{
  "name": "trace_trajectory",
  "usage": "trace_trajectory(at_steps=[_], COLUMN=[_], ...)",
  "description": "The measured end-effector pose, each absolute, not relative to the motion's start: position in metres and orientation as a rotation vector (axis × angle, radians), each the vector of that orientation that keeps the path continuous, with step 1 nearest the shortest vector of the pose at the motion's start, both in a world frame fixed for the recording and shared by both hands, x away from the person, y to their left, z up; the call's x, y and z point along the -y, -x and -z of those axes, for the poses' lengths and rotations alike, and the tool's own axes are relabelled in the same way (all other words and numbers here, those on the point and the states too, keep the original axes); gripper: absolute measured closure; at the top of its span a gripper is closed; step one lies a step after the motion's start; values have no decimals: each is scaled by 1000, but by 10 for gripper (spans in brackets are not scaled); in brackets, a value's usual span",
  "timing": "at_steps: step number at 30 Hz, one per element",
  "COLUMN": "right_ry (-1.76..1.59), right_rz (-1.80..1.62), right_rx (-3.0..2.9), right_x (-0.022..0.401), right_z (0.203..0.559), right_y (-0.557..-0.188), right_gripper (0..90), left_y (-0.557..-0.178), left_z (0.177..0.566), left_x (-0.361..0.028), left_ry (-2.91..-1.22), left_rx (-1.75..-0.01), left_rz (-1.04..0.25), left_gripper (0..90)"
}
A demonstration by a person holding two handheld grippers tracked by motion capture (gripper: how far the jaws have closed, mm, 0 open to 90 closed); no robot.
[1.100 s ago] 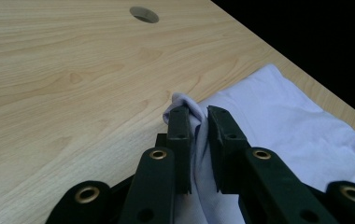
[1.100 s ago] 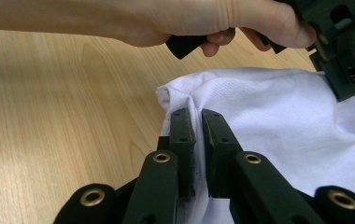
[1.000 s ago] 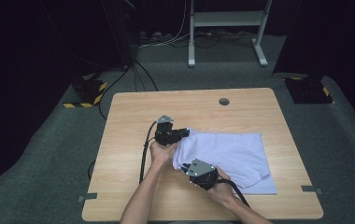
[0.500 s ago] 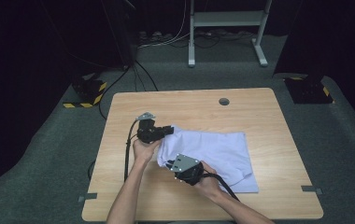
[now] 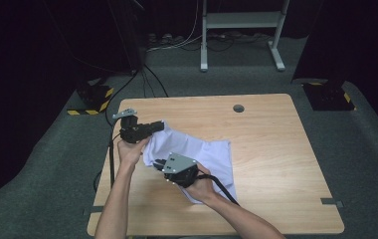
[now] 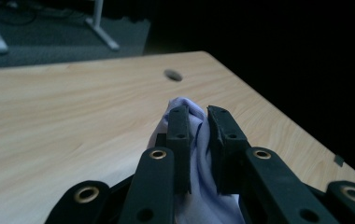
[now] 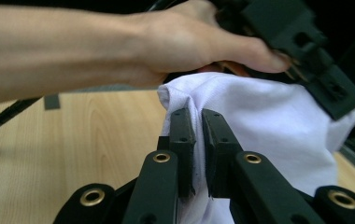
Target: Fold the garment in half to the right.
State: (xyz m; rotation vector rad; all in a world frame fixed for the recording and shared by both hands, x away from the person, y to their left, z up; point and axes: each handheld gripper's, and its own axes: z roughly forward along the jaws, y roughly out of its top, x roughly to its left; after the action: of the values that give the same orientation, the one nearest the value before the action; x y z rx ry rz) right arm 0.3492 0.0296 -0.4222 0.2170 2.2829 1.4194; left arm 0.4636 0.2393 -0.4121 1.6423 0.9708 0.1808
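Observation:
A white cloth (image 5: 204, 157) lies partly on the wooden table (image 5: 271, 149), its left end lifted off the surface. My left gripper (image 5: 160, 125) is shut on the cloth's upper left edge; in the left gripper view the cloth (image 6: 199, 154) is pinched between the two black jaws of the left gripper (image 6: 199, 114). My right gripper (image 5: 158, 163) is shut on the cloth's near left edge, and in the right gripper view the fabric (image 7: 269, 126) bunches between the jaws of the right gripper (image 7: 196, 116). The person's other hand (image 7: 185, 42) and the left gripper's body sit just above that cloth.
A round cable hole (image 5: 238, 108) is in the table's far middle. A white desk frame (image 5: 239, 30) stands on the grey floor behind. Yellow-black striped blocks (image 5: 93, 94) lie on the floor at the left. Cables trail from both grippers off the table's near edge.
Both grippers have risen and shifted left, dragging the cloth's left end up and leftward. The cloth, flat and spread before, now drapes and bunches.

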Motion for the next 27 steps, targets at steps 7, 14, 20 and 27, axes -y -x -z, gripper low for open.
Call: trace_trajectory(at_steps=[7,14,20,27], right_ry=[-495,-740,-815,-852], right_rz=[-1474,-1350,-1226,-1152], right_rx=[-2185,-2220,-2288,-2320], right_x=[73,141,153,161], right_z=[444,497,528,530], right_y=[-343,-342,-344,-347], right_gripper=[831,824,774,433], left_y=[-475,-485,-492,-485], left_z=[429,472,506,499], left_x=[-140,-60,-42,-45], left_ry=[-1725,-1913,-2008,-1979], left_rx=[-905,-895,-961,-1031], left_rz=[-230,-317,-298,-391], left_gripper=[776,724,635,270])
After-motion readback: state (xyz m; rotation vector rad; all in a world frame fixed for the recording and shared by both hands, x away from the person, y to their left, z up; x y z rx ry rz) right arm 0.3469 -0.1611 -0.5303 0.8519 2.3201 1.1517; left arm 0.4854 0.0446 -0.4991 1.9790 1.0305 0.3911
